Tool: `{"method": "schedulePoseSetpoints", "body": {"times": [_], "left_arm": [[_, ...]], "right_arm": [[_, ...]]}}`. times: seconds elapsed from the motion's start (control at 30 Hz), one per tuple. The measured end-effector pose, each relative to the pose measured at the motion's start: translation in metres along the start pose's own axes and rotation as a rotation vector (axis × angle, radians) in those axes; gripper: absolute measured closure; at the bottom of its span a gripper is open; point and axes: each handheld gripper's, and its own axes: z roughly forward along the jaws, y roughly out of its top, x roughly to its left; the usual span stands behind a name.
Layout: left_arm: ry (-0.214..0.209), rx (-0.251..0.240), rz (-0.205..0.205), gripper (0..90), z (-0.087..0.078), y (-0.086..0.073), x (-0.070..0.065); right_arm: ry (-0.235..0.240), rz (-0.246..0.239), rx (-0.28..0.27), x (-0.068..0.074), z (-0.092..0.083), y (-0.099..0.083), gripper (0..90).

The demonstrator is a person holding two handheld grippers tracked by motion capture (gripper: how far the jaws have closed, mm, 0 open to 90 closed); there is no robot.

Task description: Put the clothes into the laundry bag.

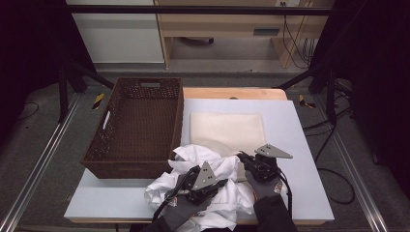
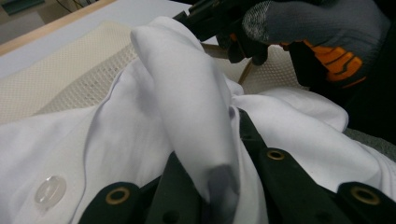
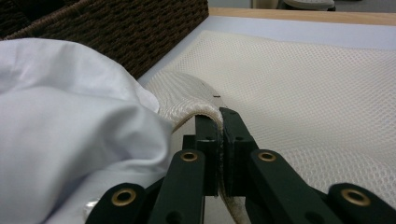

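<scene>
A crumpled white shirt (image 1: 192, 157) lies at the table's front edge, overlapping the near side of a cream mesh cloth (image 1: 227, 129). My left gripper (image 1: 222, 183) is shut on a raised fold of the shirt (image 2: 187, 107), which drapes over the left gripper (image 2: 224, 156) and hides its tips; a clear button (image 2: 49, 191) shows on the fabric. My right gripper (image 1: 241, 156) is shut on the near edge of the mesh cloth (image 3: 303, 93). The right gripper (image 3: 219, 119) has that edge curled up between its pads, beside the shirt (image 3: 60, 130). The gloved right hand (image 2: 322, 28) sits just beyond the fold.
A dark brown wicker basket (image 1: 130, 166) stands at the left on the pale tabletop (image 1: 300, 159), its wall (image 3: 140, 28) close to the mesh cloth. A wooden strip (image 1: 234, 93) runs along the table's far edge. Bare tabletop lies right of the mesh.
</scene>
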Motion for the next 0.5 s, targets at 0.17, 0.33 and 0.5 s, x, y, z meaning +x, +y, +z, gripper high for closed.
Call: {"method": "schedulePoseSetpoints", "body": {"times": [0.17, 0.33, 0.5], "left_arm": [[0.001, 0.033, 0.006, 82.3, 0.010, -0.003, -0.002], [0.001, 0.080, 0.007, 82.1, 0.024, -0.006, -0.001], [0.009, 0.118, 0.006, 81.1, 0.035, -0.008, 0.000]], "right_arm": [[-0.002, -0.004, -0.001, 0.000, 0.000, 0.000, 87.4], [-0.004, -0.009, -0.002, 0.000, 0.000, 0.000, 87.4], [-0.001, -0.011, 0.000, 0.001, 0.001, 0.000, 87.4]]}}
